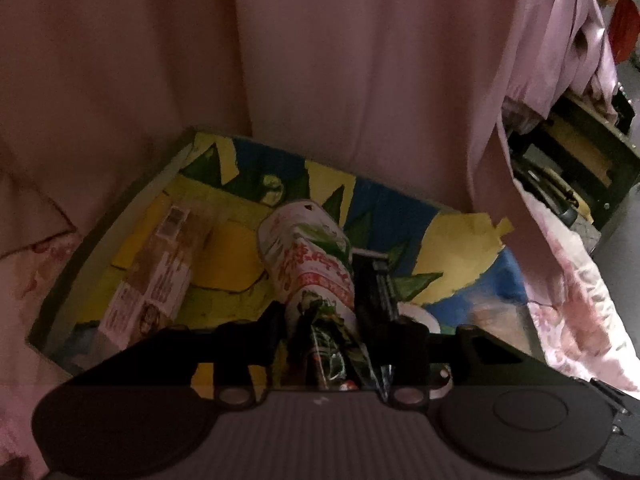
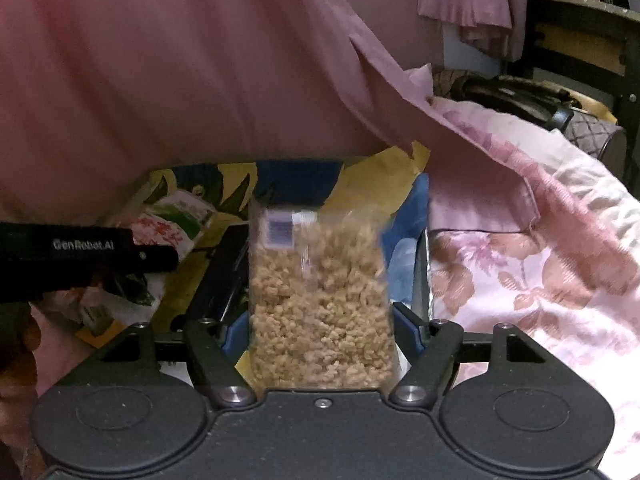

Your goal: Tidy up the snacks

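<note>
My left gripper (image 1: 324, 284) is shut on a white snack packet (image 1: 308, 256) with red writing and green leaves. The packet points out over a shallow tray (image 1: 120, 216) lined with yellow, blue and green paper. A beige packet (image 1: 160, 272) with a barcode lies flat in the tray's left part. My right gripper (image 2: 328, 240) is shut on a clear bag of beige crumbly snack (image 2: 320, 312), held upright above the tray's right end (image 2: 360, 184). In the right wrist view, one of the left gripper's fingers (image 2: 152, 260) and its white packet (image 2: 172, 220) show at the left.
Pink curtain fabric (image 1: 320, 60) hangs close behind the tray. Floral bedding (image 2: 520, 240) lies to the right. A dark shelf frame (image 1: 580, 160) stands at the far right. A white round object (image 1: 418, 316) sits in the tray by the left gripper. A hand (image 2: 16, 340) shows at the lower left.
</note>
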Demonstrator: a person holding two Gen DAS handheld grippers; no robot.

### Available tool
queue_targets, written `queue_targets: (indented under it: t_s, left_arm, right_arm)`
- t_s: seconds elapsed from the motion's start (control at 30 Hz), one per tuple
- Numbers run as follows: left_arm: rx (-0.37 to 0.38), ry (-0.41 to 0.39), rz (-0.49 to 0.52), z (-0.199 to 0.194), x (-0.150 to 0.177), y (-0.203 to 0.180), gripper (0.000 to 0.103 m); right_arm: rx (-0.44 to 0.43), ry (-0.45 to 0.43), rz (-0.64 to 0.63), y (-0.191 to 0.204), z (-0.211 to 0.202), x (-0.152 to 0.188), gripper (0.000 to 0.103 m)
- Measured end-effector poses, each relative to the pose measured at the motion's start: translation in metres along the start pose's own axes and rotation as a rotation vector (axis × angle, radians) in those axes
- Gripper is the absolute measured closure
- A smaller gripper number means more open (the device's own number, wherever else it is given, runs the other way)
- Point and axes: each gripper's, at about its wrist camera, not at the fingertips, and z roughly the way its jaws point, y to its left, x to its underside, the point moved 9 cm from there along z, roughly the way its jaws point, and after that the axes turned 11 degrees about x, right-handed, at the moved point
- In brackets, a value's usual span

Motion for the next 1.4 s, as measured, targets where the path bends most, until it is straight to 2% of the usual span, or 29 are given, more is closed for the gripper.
queue_targets:
  t_s: [0.17,0.2,0.3,0.33,0.47,0.53,0.63,0.83,1.03,1.17,1.4]
  left_arm:
    - [-0.026,0.018,-0.016,-0.001,0.004,0.006,0.043]
    - [-0.035,0.017,-0.015,-0.003,0.003,0.006,0.036]
    - [-0.04,0.001,-0.027,-0.015,-0.001,0.005,0.025]
    - [-0.042,-0.009,-0.033,-0.02,-0.004,0.004,0.02]
    - [-0.039,-0.066,-0.052,-0.05,-0.014,-0.003,0.014]
    - [-0.042,-0.105,-0.037,-0.07,-0.018,-0.009,0.007]
    - [-0.063,-0.184,0.003,-0.105,-0.022,-0.019,0.002]
    - [-0.08,-0.296,0.083,-0.174,-0.014,-0.042,0.0]
    - [-0.075,-0.356,0.114,-0.233,0.013,-0.058,0.0]
    - [-0.082,-0.384,0.131,-0.264,0.037,-0.059,0.0]
    - [-0.115,-0.363,0.174,-0.295,0.089,-0.057,0.0]
  right_arm:
    - [-0.005,-0.006,-0.014,0.005,0.0,0.001,0.026]
    - [-0.006,-0.007,-0.007,0.005,-0.002,0.001,0.023]
    - [-0.005,-0.032,0.008,0.005,-0.01,-0.004,0.017]
    - [0.0,-0.043,0.011,0.004,-0.014,-0.007,0.016]
    - [0.009,-0.101,0.056,-0.003,-0.039,-0.017,0.01]
    - [0.0,-0.143,0.088,-0.007,-0.059,-0.024,0.007]
    - [-0.004,-0.221,0.099,-0.013,-0.094,-0.032,0.004]
    - [-0.007,-0.395,0.071,-0.023,-0.174,-0.037,0.001]
    - [-0.014,-0.506,0.057,-0.027,-0.243,-0.016,0.001]
    - [-0.015,-0.522,0.05,-0.028,-0.274,0.004,0.001]
    - [-0.019,-0.484,0.112,-0.033,-0.309,0.041,0.001]
